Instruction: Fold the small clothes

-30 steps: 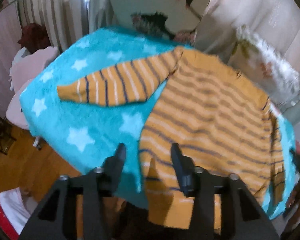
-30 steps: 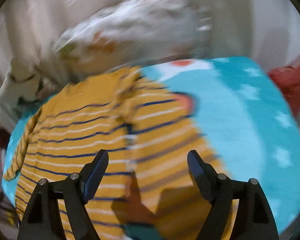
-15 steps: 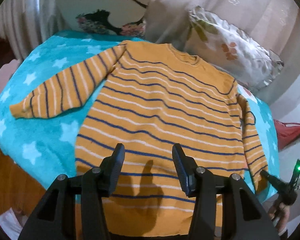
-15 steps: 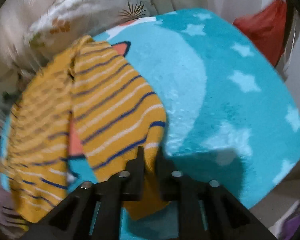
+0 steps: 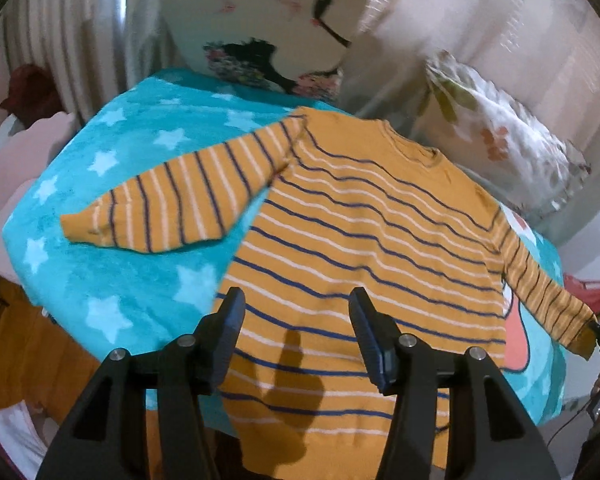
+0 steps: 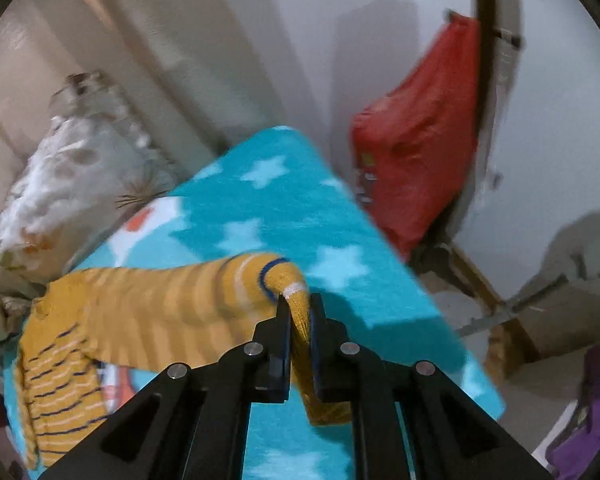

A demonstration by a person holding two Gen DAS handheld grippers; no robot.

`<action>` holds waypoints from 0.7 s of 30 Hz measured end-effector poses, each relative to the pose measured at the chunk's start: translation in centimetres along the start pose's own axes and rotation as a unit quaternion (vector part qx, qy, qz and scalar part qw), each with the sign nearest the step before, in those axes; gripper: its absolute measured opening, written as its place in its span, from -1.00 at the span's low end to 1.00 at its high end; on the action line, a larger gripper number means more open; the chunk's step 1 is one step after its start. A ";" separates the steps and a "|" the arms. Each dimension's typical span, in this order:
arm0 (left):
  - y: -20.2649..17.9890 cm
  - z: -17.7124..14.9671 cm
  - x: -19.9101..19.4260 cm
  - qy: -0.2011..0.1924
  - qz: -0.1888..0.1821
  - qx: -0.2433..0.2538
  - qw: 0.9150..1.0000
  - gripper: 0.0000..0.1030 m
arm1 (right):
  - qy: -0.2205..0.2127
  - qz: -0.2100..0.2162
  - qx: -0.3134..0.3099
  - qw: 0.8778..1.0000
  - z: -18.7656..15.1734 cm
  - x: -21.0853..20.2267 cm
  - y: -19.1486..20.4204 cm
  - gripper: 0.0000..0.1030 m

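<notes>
A mustard-yellow sweater (image 5: pixel 364 232) with navy and white stripes lies flat on a turquoise star blanket (image 5: pixel 112 272). Its left sleeve (image 5: pixel 180 200) stretches out to the left. My left gripper (image 5: pixel 296 300) hovers above the sweater's lower hem, its jaws opening, with nothing between them. My right gripper (image 6: pixel 298 308) is shut on the cuff of the right sleeve (image 6: pixel 220 284) and holds it stretched out over the blanket (image 6: pixel 260 208). In the left wrist view that gripper (image 5: pixel 598 334) shows at the right edge, at the end of the sleeve (image 5: pixel 540 288).
Two printed pillows (image 5: pixel 260 36) (image 5: pixel 496 136) lean against the wall behind the blanket. A red bag (image 6: pixel 412 168) stands to the right of the bed, purple cloth (image 6: pixel 588 412) lies on the floor, and wooden flooring (image 5: pixel 24 340) shows on the left.
My right gripper shut on the right sleeve's cuff and pulled the sleeve out sideways, away from the sweater's body. The left gripper's view shifted right, then partly back left, and its jaws stand wider.
</notes>
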State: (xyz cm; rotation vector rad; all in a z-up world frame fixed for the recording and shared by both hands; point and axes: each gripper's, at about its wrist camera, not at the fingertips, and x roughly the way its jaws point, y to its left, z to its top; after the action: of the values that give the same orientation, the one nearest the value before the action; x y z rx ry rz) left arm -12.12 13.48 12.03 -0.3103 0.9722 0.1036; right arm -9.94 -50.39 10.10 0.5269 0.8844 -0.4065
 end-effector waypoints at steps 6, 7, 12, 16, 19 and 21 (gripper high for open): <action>2.9 1.5 0.2 -0.008 -0.002 -0.021 1.000 0.04 | 0.042 0.140 -0.053 0.988 -0.7 -0.7 12.2 -0.83; 3.6 1.8 0.3 -0.008 -0.002 -0.021 1.000 0.04 | 0.054 0.172 -0.064 0.982 -1.1 -0.4 15.5 -0.83; 7.7 3.7 0.6 -0.009 -0.007 -0.026 1.000 0.04 | 0.105 0.258 -0.102 0.955 -4.6 1.7 28.4 -0.83; 12.0 5.2 0.6 -0.015 0.002 -0.030 0.999 0.05 | 0.151 0.289 -0.141 0.935 -9.4 4.7 40.2 -0.83; 15.8 6.2 0.7 -0.012 0.006 -0.041 0.999 0.05 | 0.182 0.293 -0.163 0.924 -13.0 7.5 46.5 -0.83; 18.0 6.6 0.8 -0.009 0.013 -0.048 0.999 0.05 | 0.201 0.291 -0.174 0.919 -15.2 9.1 50.0 -0.83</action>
State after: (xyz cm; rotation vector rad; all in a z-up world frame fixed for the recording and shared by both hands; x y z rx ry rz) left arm -10.40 32.59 10.98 -0.3851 0.9556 0.1771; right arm 12.83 -2.52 8.02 0.5204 1.1112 0.4153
